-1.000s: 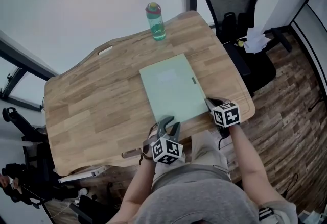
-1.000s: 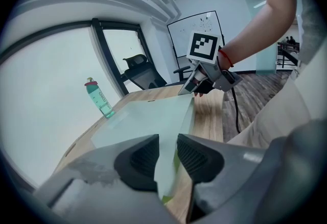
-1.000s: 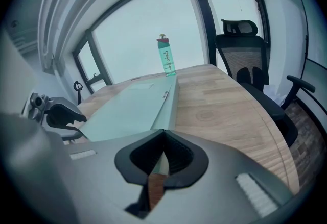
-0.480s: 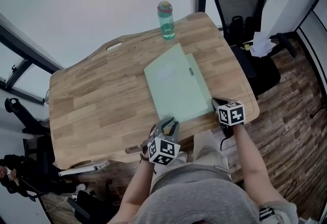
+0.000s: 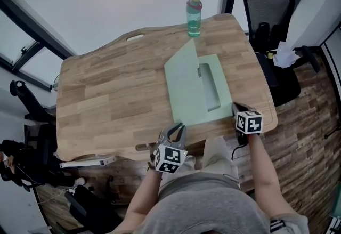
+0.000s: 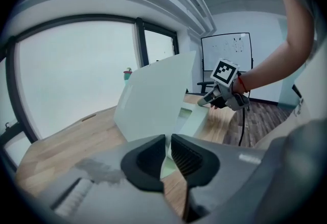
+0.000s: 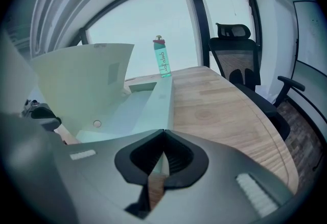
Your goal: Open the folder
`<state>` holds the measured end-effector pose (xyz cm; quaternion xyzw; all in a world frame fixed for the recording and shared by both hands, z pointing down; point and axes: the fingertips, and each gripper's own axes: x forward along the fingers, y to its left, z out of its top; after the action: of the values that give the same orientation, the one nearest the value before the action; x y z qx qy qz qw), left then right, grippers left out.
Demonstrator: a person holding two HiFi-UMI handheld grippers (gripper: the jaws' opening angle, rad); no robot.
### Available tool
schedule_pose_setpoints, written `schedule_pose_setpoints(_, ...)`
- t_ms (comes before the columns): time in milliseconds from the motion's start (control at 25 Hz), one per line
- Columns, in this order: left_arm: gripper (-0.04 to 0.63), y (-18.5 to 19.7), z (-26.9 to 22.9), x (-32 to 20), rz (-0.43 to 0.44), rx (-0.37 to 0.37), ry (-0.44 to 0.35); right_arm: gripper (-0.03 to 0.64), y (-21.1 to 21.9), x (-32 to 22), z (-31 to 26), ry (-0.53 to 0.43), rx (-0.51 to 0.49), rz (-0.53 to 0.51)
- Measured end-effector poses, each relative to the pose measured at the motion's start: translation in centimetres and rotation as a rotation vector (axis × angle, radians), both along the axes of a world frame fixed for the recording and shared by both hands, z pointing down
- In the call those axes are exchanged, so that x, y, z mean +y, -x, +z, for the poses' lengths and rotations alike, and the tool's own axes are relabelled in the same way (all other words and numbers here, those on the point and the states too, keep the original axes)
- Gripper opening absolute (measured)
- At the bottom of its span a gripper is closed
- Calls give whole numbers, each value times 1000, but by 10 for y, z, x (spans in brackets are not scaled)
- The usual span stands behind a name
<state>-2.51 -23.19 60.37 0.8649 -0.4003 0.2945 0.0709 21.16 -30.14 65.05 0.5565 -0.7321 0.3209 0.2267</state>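
A pale green folder (image 5: pixel 210 101) lies on the wooden table (image 5: pixel 106 94), its front cover (image 5: pixel 184 81) lifted and standing up at a slant, with the inner clip (image 5: pixel 209 86) showing. My left gripper (image 5: pixel 177 128) is at the cover's near corner. Its jaws have just been closing, and the thin cover (image 6: pixel 153 100) sits pinched between the pads (image 6: pixel 167 149). At the folder's near right corner, my right gripper (image 5: pixel 235 106) is shut, with the back sheet's edge (image 7: pixel 153 110) running in between its closed tips (image 7: pixel 163 139).
A teal water bottle (image 5: pixel 194 16) stands at the table's far edge behind the folder. A black office chair (image 5: pixel 272 3) is off the table's right side. Wood floor (image 5: pixel 309 94) lies to the right. Windows run along the far side.
The cover has gone from lying flat to standing raised, swinging left. The left gripper has lifted with the cover's corner in it. The right gripper has stayed at its corner.
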Motion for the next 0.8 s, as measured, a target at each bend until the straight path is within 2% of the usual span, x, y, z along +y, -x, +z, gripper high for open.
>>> schedule_pose_setpoints(480, 15, 70, 4, -14, -271, 74, 50, 5, 14, 1, -1, 12, -4, 33)
schedule_pose_setpoints(800, 14, 110, 21, -24, -483, 195, 116, 5, 18, 1, 1, 6, 1, 30)
